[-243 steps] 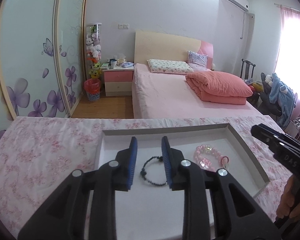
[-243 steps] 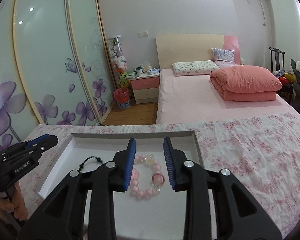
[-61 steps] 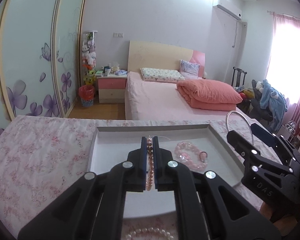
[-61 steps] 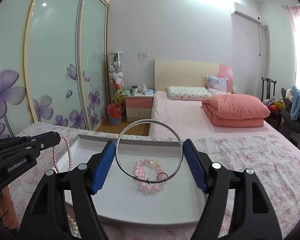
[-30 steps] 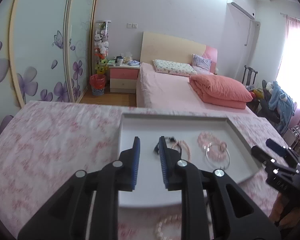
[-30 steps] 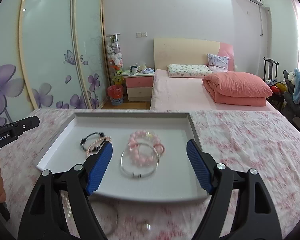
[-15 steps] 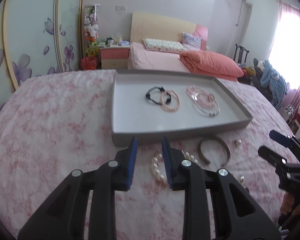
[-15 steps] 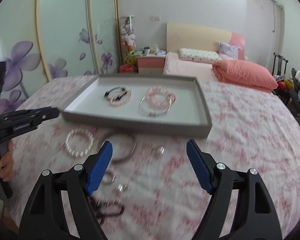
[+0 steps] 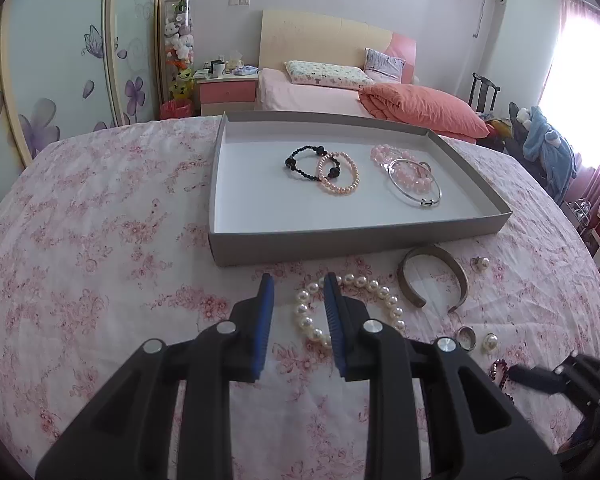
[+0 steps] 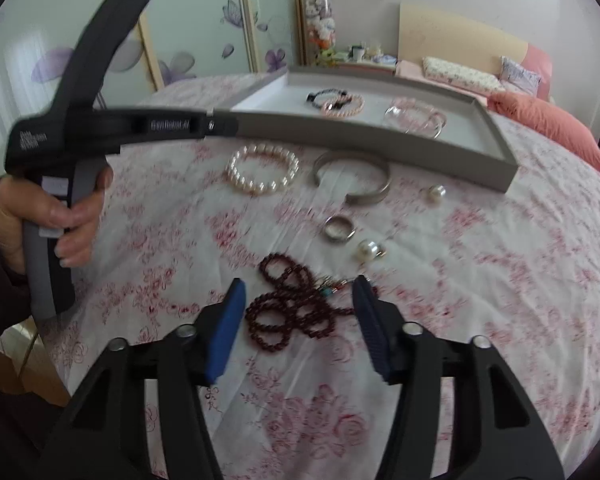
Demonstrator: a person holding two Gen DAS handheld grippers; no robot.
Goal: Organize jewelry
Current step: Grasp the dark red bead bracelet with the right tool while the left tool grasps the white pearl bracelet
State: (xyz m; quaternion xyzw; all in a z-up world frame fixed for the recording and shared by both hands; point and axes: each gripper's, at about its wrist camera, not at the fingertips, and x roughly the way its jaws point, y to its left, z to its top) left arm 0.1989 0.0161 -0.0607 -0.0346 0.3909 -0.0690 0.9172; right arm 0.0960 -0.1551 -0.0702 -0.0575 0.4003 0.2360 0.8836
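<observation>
Both grippers reaching for loose jewelry in front of the tray.

The dark red bead strand lies on the floral cloth between the right gripper's closing jaws, not yet pinched; next comes a firm pinch and lift. The left gripper, jaws narrowly apart and empty, straddles the white pearl bracelet's near edge. The gray tray holds four bracelets.

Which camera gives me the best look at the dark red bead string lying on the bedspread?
The right wrist view. The dark red bead string lies coiled between the closing, not yet touching jaws of the right gripper, fully visible. The left wrist view catches only a few beads at its lower right, behind the other gripper's tip.
</observation>
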